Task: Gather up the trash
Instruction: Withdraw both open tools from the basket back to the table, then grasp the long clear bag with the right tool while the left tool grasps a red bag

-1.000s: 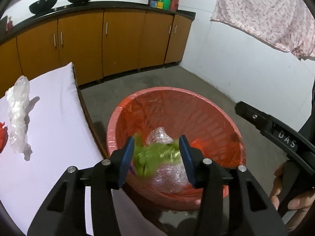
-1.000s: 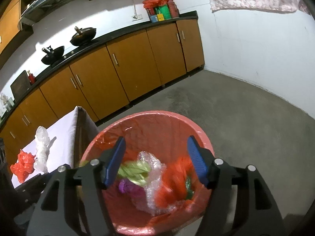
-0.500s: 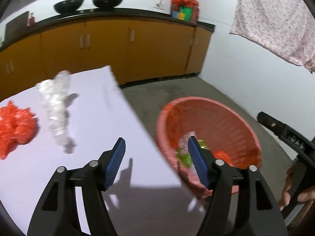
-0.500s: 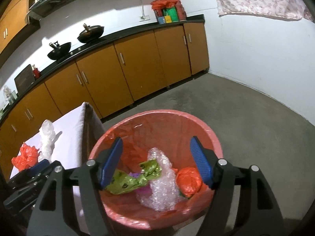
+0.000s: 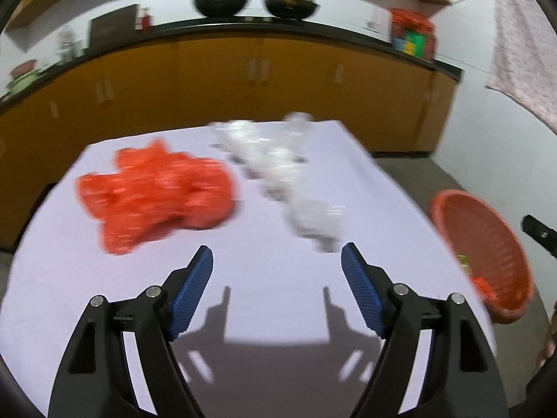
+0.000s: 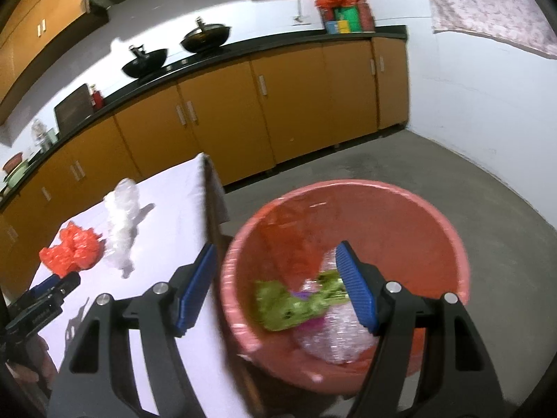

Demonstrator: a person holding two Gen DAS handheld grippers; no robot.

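Note:
A crumpled red plastic bag (image 5: 156, 191) and a clear crumpled plastic wrap (image 5: 278, 163) lie on the white table (image 5: 278, 299). My left gripper (image 5: 276, 271) is open and empty, above the table just short of them. My right gripper (image 6: 276, 270) is open and empty over the near rim of the red bin (image 6: 435, 223), which holds a green wrapper (image 6: 289, 306), bubble wrap (image 6: 330, 341) and red plastic. The bin also shows in the left wrist view (image 5: 487, 244). The red bag (image 6: 71, 250) and clear wrap (image 6: 122, 223) show in the right wrist view.
Orange cabinets (image 6: 278, 104) under a black counter with two woks (image 5: 257, 5) run along the back wall. The bin stands on the grey floor (image 6: 470, 181) beside the table's right edge (image 6: 209, 216). A patterned cloth (image 6: 487, 3) hangs on the right wall.
My left gripper has swung left from over the bin to over the table, facing the red bag and clear wrap. My right gripper shifted slightly left over the bin's rim.

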